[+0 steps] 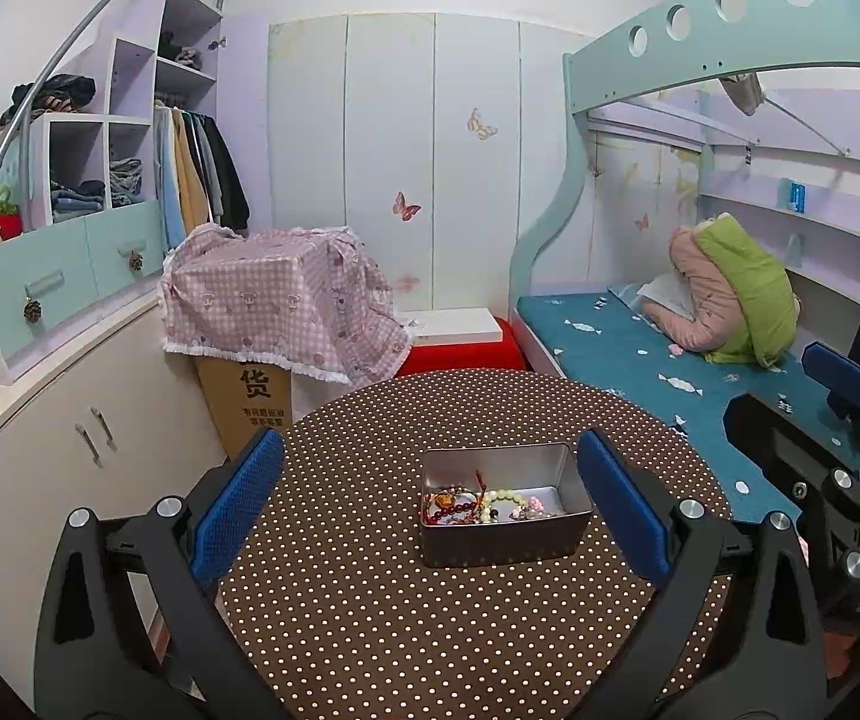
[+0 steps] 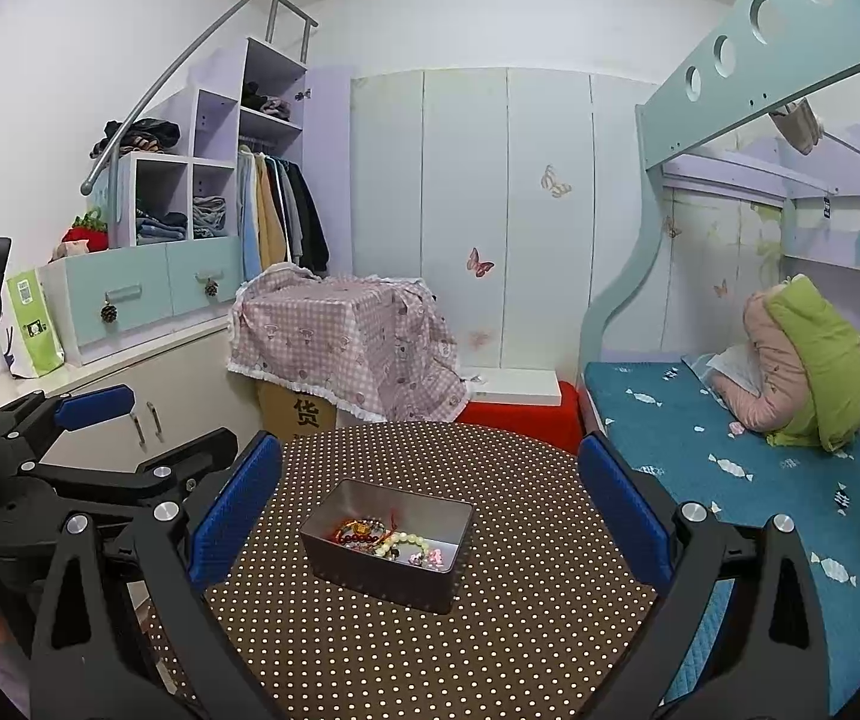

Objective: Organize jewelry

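On the round polka-dot surface [image 1: 370, 600] a silver metal tin [image 1: 502, 534] is sitting with no lid on it, and the jewelry [image 1: 484, 504] is lying heaped on its floor: a dark red bead bracelet [image 1: 451, 513], a pale bead bracelet [image 1: 505, 501] and a small pink piece [image 2: 433, 555] toward 4 o'clock in the right wrist view. Nothing is lying loose on the cloth around the tin. The left gripper [image 1: 430, 504] is hovering above the near edge of the surface with its jaws spread wide and holding nothing, the tin framed between them. The right gripper [image 2: 430, 504] is doing the same from 8 o'clock of the tin, jaws wide apart and empty. Judging by this, the pieces are gathered and either sorting or closing the tin is pending; no lid is showing in either view. The next move is probably calling for 1 gripper steadying a tin wall while the other is lowering into the box, pinching 1 strand without snagging its tangled neighbours.
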Tool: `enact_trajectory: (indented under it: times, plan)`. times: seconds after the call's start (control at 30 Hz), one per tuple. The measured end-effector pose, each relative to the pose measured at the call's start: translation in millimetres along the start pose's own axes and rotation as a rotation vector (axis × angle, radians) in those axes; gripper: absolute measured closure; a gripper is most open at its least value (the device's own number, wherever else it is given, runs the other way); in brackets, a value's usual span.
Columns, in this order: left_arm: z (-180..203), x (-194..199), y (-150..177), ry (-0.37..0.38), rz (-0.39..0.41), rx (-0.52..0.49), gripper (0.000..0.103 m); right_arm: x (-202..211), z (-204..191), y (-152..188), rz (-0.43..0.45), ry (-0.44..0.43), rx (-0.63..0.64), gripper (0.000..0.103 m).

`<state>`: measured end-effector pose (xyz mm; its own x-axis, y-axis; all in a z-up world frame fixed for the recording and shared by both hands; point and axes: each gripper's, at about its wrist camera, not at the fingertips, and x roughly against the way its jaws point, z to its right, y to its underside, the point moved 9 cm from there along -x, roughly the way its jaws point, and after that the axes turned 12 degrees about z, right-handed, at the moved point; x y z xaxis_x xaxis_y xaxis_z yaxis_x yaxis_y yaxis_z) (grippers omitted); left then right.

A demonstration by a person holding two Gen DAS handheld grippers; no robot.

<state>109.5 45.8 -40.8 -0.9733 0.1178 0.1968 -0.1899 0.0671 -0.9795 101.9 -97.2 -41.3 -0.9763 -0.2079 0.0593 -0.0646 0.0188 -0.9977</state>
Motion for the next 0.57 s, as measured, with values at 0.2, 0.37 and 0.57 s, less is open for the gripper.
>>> enact_trajectory:
  times: [0.2,0.37,0.57]
  plan:
    - [1.4,-0.4,0.1,-0.003,-0.002,0.0,0.005,-0.1,0.1,0.7,-0.002,-0.001,0.0,0.008]
    - [2.2,-5.1,0.4,-0.001,-0.011,-0.001,0.005,-0.1,-0.9,-1.1,-0.006,0.002,0.002,0.008]
    - [1.8,-8.8,2.4,-0.005,-0.02,0.0,0.005,-2.3,-3.6,-0.7,-0.016,0.008,0.002,0.008]
